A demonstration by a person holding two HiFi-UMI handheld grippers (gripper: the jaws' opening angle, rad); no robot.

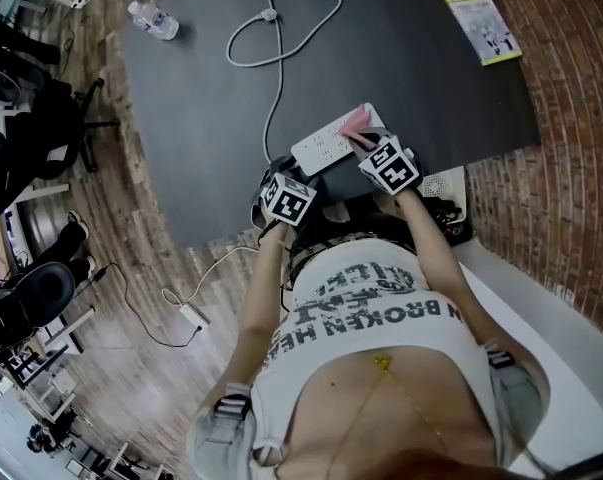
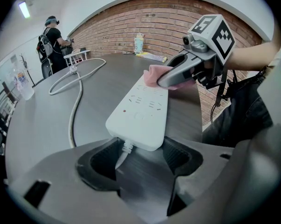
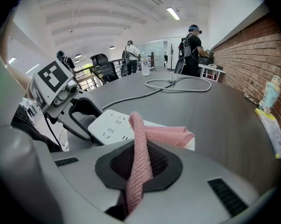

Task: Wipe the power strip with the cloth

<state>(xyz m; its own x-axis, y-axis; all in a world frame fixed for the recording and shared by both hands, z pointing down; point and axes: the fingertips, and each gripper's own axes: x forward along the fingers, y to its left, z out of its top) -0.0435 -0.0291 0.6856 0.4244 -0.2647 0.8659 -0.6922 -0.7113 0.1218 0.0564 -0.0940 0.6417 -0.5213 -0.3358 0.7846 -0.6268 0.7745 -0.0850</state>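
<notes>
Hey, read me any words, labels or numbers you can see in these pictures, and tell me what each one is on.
"BROKEN": on the person's white T-shirt; the rest of its print can't be read.
Yellow leaflet: print too small to read.
Water bottle: label too blurred to read.
Power strip and pink cloth: no legible text.

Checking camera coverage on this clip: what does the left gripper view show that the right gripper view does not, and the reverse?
Only the left gripper view: the left gripper with its jaws set against both sides of the power strip at its cable end, and the right gripper from outside, holding the pink cloth on the far end. Only the right gripper view: the right jaws shut on the cloth. Both: strip, cloth, looped cable, dark table, brick wall.
</notes>
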